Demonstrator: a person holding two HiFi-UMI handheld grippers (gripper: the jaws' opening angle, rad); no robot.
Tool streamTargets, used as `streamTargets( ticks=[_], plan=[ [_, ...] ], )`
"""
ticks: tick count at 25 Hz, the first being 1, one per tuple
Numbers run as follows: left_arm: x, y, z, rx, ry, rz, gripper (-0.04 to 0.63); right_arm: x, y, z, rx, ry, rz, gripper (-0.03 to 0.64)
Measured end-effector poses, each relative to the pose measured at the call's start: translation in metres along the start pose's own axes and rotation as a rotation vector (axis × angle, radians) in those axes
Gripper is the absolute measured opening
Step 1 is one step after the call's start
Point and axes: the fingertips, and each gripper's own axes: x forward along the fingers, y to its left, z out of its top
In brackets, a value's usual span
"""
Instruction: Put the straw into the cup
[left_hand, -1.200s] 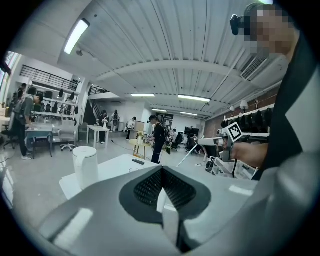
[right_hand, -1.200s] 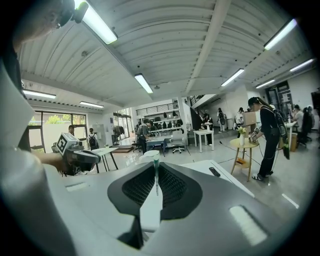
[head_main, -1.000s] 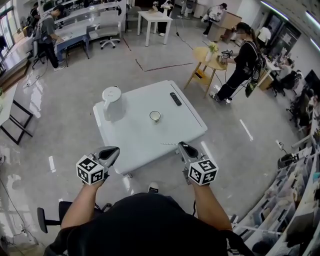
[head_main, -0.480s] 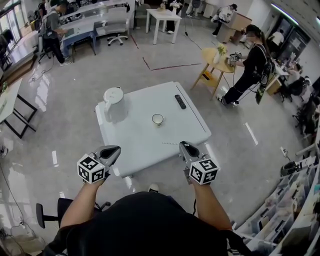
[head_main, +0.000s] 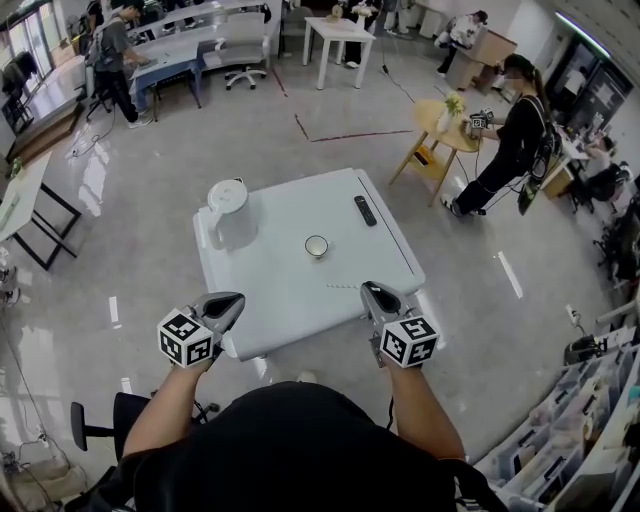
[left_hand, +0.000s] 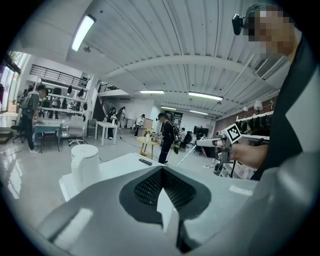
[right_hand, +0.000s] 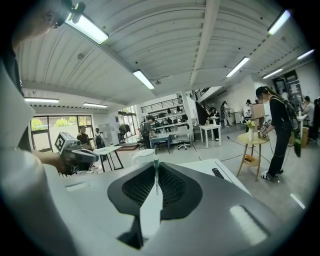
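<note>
**Head view:** against the frames of the preceding second, the white table (head_main: 270, 285) and the cup (head_main: 316, 245) lay lower in the picture and closer to both grippers. This was judged an approach on foot, with the insertion itself not yet begun. The right gripper (head_main: 367, 289), at the near edge toward the right corner, held the straw (head_main: 340, 286) by one end, and the straw lay out leftward just inside that edge. The left gripper (head_main: 237, 299) hung by the near left corner. The cup stood upright near the middle of the table, apart from the straw's free end. A kettle (head_main: 228, 212) occupied the far left corner, and a remote control (head_main: 365, 210) lay by the right edge. **Left gripper view:** the jaws met, with nothing between them. The right gripper appeared opposite, the straw (left_hand: 187, 154) slanting down from it. **Right gripper view:** the jaws were clamped on the straw (right_hand: 156, 175), which rose along their seam; the cup was hidden. **Room:** an open office with a polished grey floor, desks, chairs and several people. A round wooden table (head_main: 440, 125) stood beyond the far right corner with a person (head_main: 510, 130) beside it, and strip lights ran along a ribbed ceiling.
</note>
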Motion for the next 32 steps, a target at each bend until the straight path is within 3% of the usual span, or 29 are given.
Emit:
streamTargets(
  ticks=[32],
  plan=[
    [0.045, 0.019, 0.018, -0.02, -0.026, 0.102, 0.0, 0.039, -0.059, 0.02, -0.038, 0.017, 0.083, 0.053]
  ],
)
